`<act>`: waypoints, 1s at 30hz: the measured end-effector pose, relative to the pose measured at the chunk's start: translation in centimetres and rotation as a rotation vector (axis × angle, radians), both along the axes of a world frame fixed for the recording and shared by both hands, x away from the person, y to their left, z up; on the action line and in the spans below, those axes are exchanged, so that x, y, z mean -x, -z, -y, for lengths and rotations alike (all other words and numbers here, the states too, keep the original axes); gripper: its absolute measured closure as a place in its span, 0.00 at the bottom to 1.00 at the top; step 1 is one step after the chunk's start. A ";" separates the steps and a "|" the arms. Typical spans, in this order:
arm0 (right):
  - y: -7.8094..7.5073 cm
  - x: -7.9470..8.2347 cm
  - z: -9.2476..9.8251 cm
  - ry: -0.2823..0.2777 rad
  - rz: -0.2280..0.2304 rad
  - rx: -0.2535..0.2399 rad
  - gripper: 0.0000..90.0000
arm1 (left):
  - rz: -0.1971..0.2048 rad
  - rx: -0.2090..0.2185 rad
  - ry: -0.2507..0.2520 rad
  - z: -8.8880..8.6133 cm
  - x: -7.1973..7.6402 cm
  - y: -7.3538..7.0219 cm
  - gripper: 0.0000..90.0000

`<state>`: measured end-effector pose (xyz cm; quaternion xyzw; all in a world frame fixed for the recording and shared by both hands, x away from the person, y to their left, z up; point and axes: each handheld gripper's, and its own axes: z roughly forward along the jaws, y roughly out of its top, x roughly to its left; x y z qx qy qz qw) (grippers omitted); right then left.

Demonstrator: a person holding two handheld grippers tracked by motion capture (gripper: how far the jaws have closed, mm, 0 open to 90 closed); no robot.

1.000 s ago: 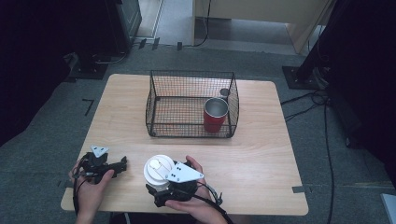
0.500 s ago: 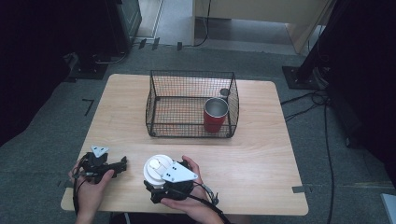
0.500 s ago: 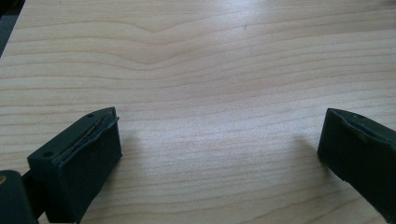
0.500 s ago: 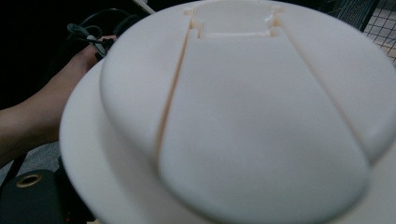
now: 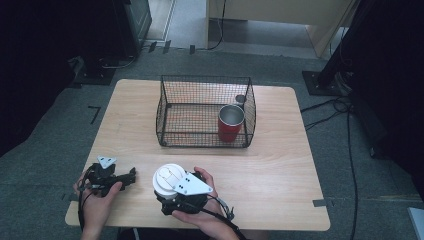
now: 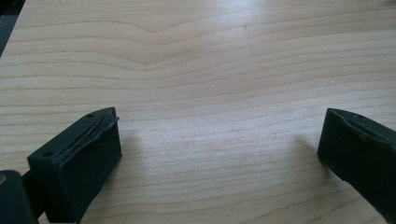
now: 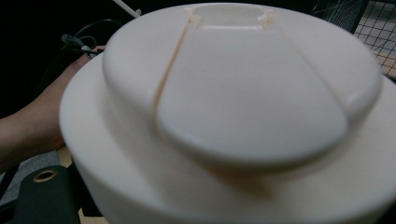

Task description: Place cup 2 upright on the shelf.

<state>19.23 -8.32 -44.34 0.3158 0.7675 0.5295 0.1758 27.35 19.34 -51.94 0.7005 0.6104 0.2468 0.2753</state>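
We see the left gripper (image 6: pixel 219 154) w/ black jaws spread wide apart. Pale wood-grain table (image 6: pixel 210 70) btwn & beyond them.

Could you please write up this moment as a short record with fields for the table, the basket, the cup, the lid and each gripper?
table: light wood, seen from above
basket: black wire, at the table's far middle
cup: red, upright inside the basket, at its right end
lid: white, round, at the right gripper, near the front edge
left gripper: jaws wide apart, nothing between them, low over bare wood
right gripper: in the right hand; jaws hidden by the lid, grip cannot be told
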 end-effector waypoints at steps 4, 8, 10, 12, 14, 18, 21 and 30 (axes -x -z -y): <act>-0.2 0.0 0.1 0.002 0.008 -0.008 0.18 | 0.000 0.000 0.000 0.0 0.0 0.0 0.00; -0.6 -0.1 0.3 0.006 0.020 -0.020 0.18 | 0.000 0.000 0.000 0.0 0.0 0.0 0.00; -0.9 -0.2 0.3 0.010 0.029 -0.024 0.18 | 0.000 0.000 0.000 0.0 0.0 0.0 0.00; -1.0 -0.2 0.3 0.012 0.032 -0.027 0.18 | 0.000 0.000 0.000 0.0 0.0 0.0 0.00; -1.1 -0.3 0.3 0.015 0.035 -0.028 0.18 | 0.000 0.000 0.000 0.0 0.0 0.0 0.00; -1.5 -0.4 0.3 0.018 0.042 -0.032 0.18 | 0.000 0.000 0.000 0.0 0.0 0.0 0.00; -1.7 -0.5 0.3 0.019 0.050 -0.034 0.18 | 0.000 0.000 0.000 0.0 0.0 0.0 0.00; -2.9 -1.0 0.3 0.035 0.079 -0.047 0.18 | -0.001 0.000 0.001 0.0 0.0 0.0 0.00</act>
